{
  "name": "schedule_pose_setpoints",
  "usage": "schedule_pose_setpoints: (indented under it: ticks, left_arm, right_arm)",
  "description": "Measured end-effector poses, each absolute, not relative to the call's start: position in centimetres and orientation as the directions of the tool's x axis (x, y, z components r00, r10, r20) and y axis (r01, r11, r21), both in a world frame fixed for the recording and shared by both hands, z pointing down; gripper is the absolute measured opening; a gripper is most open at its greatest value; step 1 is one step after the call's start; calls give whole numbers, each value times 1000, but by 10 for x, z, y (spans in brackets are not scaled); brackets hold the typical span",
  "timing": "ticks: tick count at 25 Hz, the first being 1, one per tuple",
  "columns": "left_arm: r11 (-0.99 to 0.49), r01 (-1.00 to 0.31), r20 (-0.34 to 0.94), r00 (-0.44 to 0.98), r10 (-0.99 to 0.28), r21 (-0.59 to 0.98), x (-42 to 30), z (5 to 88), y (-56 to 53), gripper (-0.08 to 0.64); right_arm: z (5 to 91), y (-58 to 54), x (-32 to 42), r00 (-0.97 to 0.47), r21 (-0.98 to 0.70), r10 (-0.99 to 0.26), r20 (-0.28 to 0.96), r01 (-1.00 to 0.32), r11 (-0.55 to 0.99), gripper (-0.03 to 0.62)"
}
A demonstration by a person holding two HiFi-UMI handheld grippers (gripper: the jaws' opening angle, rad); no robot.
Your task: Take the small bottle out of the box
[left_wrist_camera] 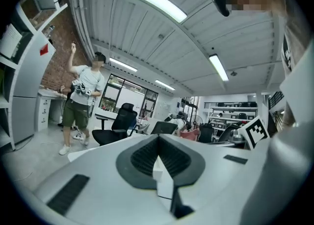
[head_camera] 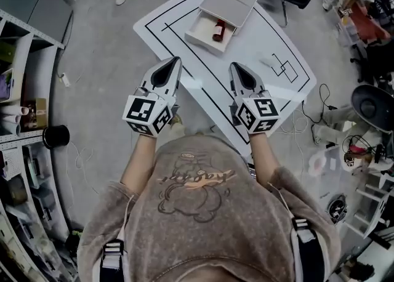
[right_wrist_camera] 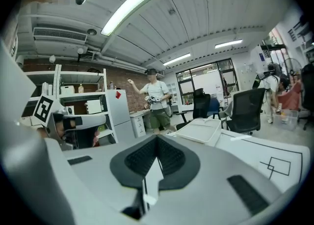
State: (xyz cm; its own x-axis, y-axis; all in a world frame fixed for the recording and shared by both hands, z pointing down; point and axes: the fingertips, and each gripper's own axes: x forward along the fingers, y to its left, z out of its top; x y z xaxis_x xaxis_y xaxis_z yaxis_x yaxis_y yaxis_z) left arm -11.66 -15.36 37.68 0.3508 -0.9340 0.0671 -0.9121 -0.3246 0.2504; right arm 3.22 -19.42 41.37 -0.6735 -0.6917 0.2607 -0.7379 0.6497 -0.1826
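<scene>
Red, the bottle is seen lying in the open white box at the far side of the desk. Its label cannot be read. The left hand-held gripper and the right hand-held gripper are clenched and empty at the near desk edge. Both are well apart from the bottle, which lies beyond and between them.

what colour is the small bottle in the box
Dark red; the small bottle shows best in the head view.
</scene>
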Motion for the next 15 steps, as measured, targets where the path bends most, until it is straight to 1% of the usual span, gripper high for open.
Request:
schedule_pose_setpoints:
  ticks: [10, 15]
  left_arm:
    - [-506, -827, 60, 534, -843, 246, -117, 381, -195, 6]
    - [-560, -793, 49, 586, -809, 239, -118, 379, -205, 6]
  right_arm:
    - [402, -215, 22, -571, -186, -789, 227, -821, 540, -3]
    - [400, -219, 20, -527, -193, -821, 222, -849, 493, 49]
